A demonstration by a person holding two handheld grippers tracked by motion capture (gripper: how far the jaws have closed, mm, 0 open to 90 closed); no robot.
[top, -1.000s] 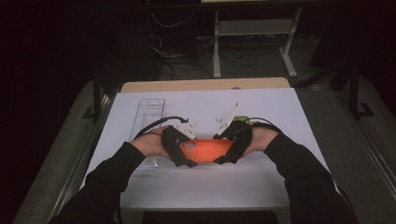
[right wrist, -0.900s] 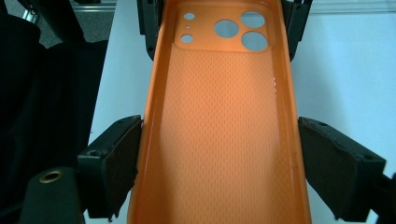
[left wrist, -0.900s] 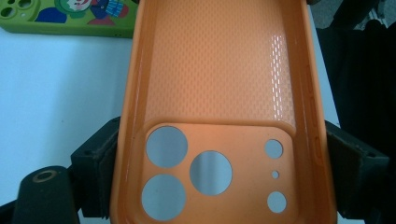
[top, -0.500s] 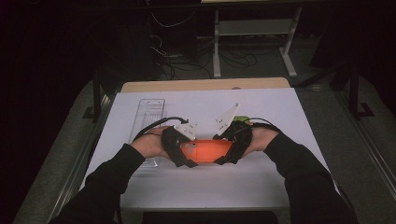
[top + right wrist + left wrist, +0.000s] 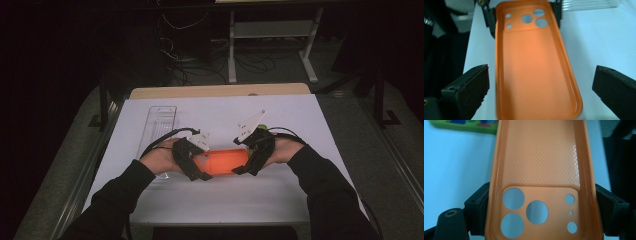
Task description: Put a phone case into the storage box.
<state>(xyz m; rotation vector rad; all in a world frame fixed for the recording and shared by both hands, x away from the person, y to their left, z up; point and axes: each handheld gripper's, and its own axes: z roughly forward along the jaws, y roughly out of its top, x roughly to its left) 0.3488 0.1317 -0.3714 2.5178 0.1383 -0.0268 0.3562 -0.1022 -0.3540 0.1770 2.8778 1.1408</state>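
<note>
Right gripper (image 5: 541,92) just opened (jaws wide) — left gripper (image 5: 541,216) clamps orange case (image 5: 541,170).

Phone case (image 5: 226,161) above the table (image 5: 300,115), between 2 hand-held grippers; clear tray (image 5: 159,125) behind-left.

A table (image 5: 150,93) is covered by a white sheet (image 5: 320,130). A clear plastic tray (image 5: 161,120) is laid on the sheet at its left side, near the far edge.
</note>
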